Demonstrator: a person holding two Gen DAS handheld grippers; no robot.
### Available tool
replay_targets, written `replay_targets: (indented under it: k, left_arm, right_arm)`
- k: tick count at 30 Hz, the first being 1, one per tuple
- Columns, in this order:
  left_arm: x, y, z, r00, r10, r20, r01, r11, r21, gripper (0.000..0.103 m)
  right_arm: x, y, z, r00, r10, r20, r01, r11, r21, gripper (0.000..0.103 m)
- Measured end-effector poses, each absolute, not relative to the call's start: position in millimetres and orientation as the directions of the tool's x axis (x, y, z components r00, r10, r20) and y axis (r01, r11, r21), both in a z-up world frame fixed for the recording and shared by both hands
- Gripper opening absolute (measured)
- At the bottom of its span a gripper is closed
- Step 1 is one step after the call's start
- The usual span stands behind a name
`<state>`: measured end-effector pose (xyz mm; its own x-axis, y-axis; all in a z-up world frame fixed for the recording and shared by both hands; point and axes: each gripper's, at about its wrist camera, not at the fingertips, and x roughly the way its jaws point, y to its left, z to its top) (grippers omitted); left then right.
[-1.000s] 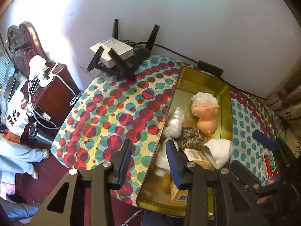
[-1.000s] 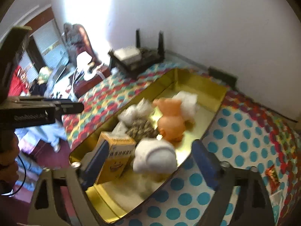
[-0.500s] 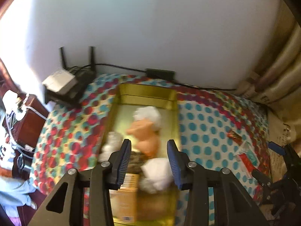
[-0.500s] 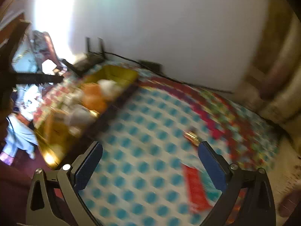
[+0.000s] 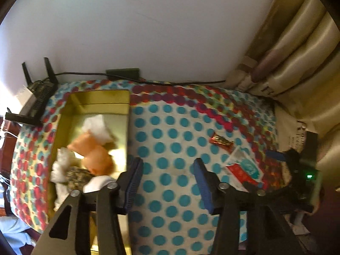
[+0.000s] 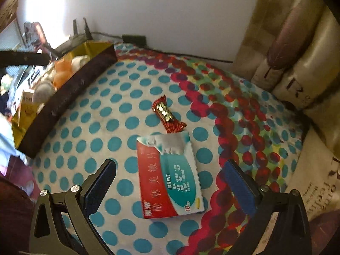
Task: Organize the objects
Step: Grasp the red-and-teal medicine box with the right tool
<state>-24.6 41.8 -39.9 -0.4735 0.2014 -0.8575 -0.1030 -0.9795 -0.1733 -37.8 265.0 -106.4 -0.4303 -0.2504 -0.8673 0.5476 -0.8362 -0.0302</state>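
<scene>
A red and teal medicine box [image 6: 170,176] lies flat on the polka-dot cloth, directly between and just ahead of my open, empty right gripper [image 6: 170,187]. A red candy bar wrapper [image 6: 167,114] lies just beyond it. Both also show in the left wrist view, the box [image 5: 244,170] and the wrapper [image 5: 221,141]. A gold tin tray [image 5: 99,102] at the left holds an orange doll [image 5: 95,155], white bundles and a small carton. My left gripper [image 5: 167,182] is open and empty above the cloth, right of the tray.
A black router [image 5: 40,91] with antennas and a cable sit by the wall behind the tray. Beige curtains [image 6: 297,42] and a printed cushion [image 6: 314,180] border the table at the right. The tray's dark outer wall [image 6: 70,97] runs along the left.
Both grippers have swung right, away from the tray. The right gripper now faces the medicine box and candy bar; the left one has moved from over the tray to the open cloth.
</scene>
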Motion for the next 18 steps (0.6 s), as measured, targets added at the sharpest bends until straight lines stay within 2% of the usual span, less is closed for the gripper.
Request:
replay_targets:
  k: [18]
  left_arm:
    - [-39.5,60.3,-53.9,-0.447,0.159,-0.880,-0.047,-0.987,-0.155,0.057]
  right_arm:
    - [-54.5,265.2,-144.8,-0.356,-0.245,-0.902,0.599,-0.800,-0.019,0.101]
